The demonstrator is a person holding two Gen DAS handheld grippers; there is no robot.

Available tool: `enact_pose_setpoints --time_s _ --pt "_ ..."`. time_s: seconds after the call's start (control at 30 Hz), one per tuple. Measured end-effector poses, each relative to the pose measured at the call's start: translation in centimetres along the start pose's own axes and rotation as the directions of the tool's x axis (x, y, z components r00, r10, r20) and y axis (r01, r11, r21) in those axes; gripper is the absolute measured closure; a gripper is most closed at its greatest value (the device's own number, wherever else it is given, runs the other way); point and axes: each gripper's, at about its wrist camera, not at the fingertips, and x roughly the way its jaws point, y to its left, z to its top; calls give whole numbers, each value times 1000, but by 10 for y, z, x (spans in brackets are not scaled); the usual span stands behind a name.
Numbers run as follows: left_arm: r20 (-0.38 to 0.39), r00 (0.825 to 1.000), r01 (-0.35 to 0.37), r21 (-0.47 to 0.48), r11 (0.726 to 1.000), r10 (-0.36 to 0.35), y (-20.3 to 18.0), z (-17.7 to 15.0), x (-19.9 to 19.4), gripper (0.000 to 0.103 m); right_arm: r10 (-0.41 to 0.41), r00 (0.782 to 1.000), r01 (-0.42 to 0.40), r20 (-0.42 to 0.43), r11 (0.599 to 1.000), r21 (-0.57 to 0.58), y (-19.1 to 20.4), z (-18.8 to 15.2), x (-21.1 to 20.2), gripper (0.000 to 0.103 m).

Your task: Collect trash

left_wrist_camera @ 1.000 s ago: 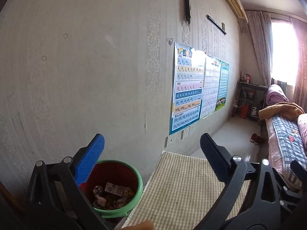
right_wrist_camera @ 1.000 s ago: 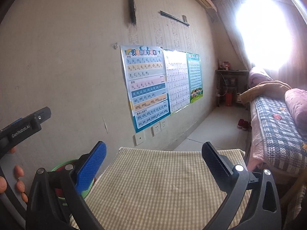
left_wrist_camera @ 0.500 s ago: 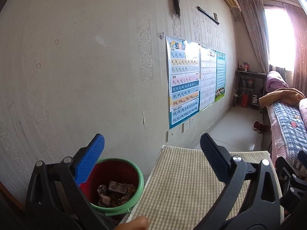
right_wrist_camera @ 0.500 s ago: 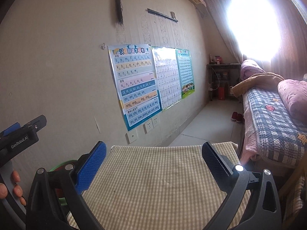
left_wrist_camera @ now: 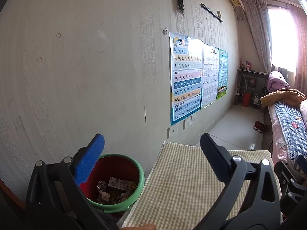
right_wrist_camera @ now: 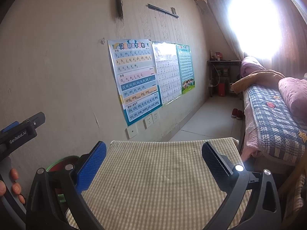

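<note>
- Left gripper point(left_wrist_camera: 151, 149) and right gripper point(right_wrist_camera: 153, 158) hover spread wide and empty above the checked tabletop point(right_wrist_camera: 153, 176)
- Red bin point(left_wrist_camera: 115, 180) already holds scraps; with no loose trash showing, the next move likely means searching elsewhere

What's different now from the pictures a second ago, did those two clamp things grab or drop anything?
Nothing was grabbed or dropped. Both views drifted a little: the posters slid leftward across the right view, and shifted slightly in the left view. The left gripper and right gripper stayed open and empty. The red bin with its trash and the bare checkered table look unchanged.
</note>
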Motion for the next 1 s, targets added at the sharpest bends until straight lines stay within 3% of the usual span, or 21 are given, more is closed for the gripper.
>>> enact_pose_setpoints --time_s 1.0 --pt "-41 999 24 15 1000 -24 -3 -6 10 5 -12 1000 12 -22 1000 5 -2 -6 4 6"
